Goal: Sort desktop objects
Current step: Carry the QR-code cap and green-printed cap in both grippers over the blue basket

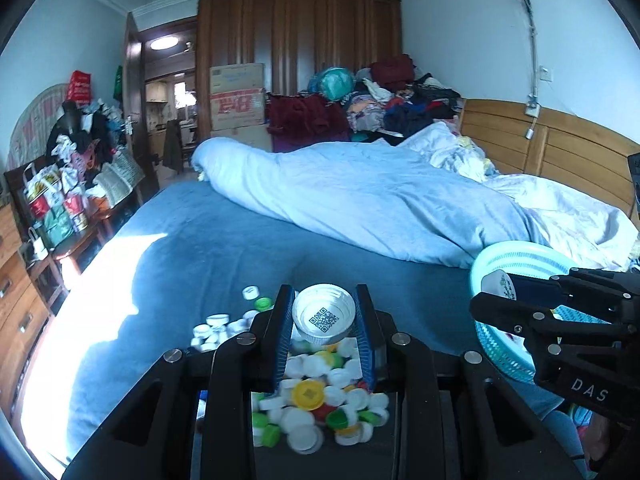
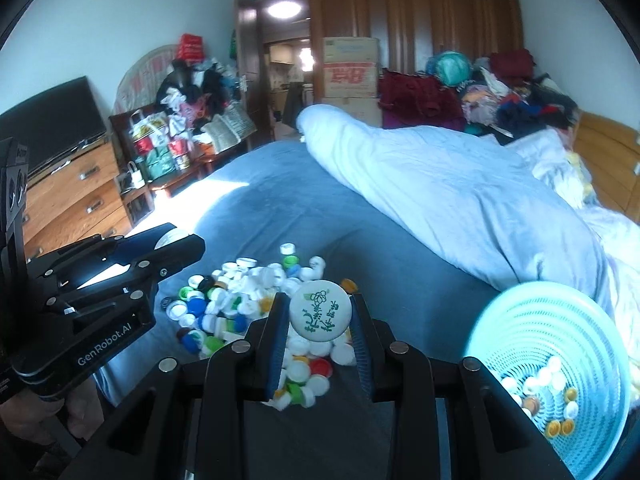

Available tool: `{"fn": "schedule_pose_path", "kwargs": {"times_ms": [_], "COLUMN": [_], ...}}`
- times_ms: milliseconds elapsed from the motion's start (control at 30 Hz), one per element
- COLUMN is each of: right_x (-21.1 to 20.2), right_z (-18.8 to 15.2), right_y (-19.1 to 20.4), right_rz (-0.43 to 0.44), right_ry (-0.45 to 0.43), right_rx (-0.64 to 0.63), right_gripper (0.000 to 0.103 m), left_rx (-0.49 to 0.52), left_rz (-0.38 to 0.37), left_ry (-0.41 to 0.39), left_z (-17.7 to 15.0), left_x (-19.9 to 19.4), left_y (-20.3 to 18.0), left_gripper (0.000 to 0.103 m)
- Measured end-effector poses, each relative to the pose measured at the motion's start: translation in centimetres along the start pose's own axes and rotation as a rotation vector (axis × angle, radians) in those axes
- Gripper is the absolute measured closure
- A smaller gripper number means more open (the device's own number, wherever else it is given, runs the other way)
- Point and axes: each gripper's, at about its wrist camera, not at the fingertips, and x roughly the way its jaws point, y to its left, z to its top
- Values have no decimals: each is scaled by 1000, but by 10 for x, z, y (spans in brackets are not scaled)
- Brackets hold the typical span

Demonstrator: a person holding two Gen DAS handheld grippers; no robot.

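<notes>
Caps (image 2: 248, 304) mostly vanish under the black frames in both views, so only the middle of the heap on the blue bed (image 1: 200, 248) shows, and the lowest ones are smeared with blur. They're white, green, yellow, blue and red, all jumbled together. Left hand-held gripper (image 1: 325, 314) is clamped on a white cap (image 1: 324, 312) turned hollow side toward the camera, with a QR code printed inside. Right hand-held gripper (image 2: 320, 314) pinches a white cap with green printing (image 2: 320, 314), flat top facing the lens; can't read the print. A pale blue slotted basket (image 2: 580, 320) sits to the right of the heap, its edge cut off, with a few white and yellow caps in the bottom.
</notes>
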Motion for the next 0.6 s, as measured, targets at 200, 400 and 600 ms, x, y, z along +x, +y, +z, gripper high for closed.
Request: {"fn": "schedule_pose_path", "kwargs": {"times_ms": [200,400,600], "right_x": [-12,-26,-43], "right_z": [-9,-16,-24], "right_y": [-41,-76,-106], "right_rz": [-48,-91,-139], "right_ry": [2,-6,-11], "right_rx": [63,113,147], "right_gripper": [70,70,70], "left_rx": [39,84,118], "left_rz": [-49,-85,-135], "left_ry": [1,-8,6], "left_z": [8,19,26], "left_x": [3,4,10], "left_y": [-30,-61,-93], "left_gripper": [78,78,78]}}
